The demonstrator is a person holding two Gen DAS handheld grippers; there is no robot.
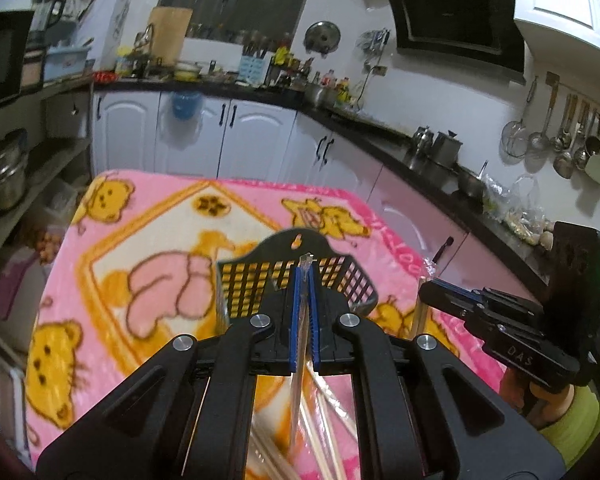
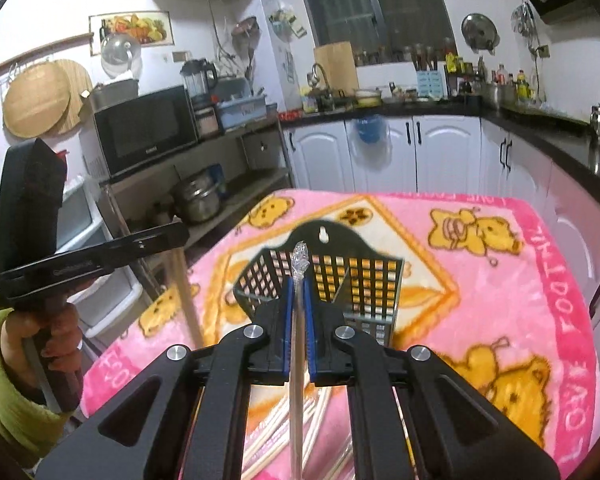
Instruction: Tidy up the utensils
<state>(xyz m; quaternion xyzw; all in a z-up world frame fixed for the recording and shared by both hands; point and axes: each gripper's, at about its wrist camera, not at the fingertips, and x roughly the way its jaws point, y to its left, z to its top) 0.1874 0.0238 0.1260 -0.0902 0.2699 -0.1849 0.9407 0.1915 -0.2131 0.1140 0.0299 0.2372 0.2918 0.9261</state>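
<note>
A black mesh utensil basket (image 1: 300, 280) stands on the pink bear blanket (image 1: 148, 248); it also shows in the right wrist view (image 2: 340, 276). My left gripper (image 1: 305, 272) is shut on a clear-wrapped chopstick pack (image 1: 300, 360), held upright in front of the basket. My right gripper (image 2: 299, 286) is shut on another clear-wrapped chopstick pack (image 2: 296, 380), its crinkled top just before the basket. Several loose wrapped chopsticks (image 2: 276, 436) lie on the blanket below both grippers. The right gripper (image 1: 424, 286) appears at the right in the left wrist view, the left gripper body (image 2: 84, 256) at the left in the right wrist view.
The table's blanket (image 2: 520, 320) is ringed by white kitchen cabinets (image 1: 244, 136) and a dark counter with pots (image 1: 440, 152). A metal shelf with a microwave (image 2: 144, 132) and steel pots stands to the left. Ladles hang on the right wall (image 1: 560, 140).
</note>
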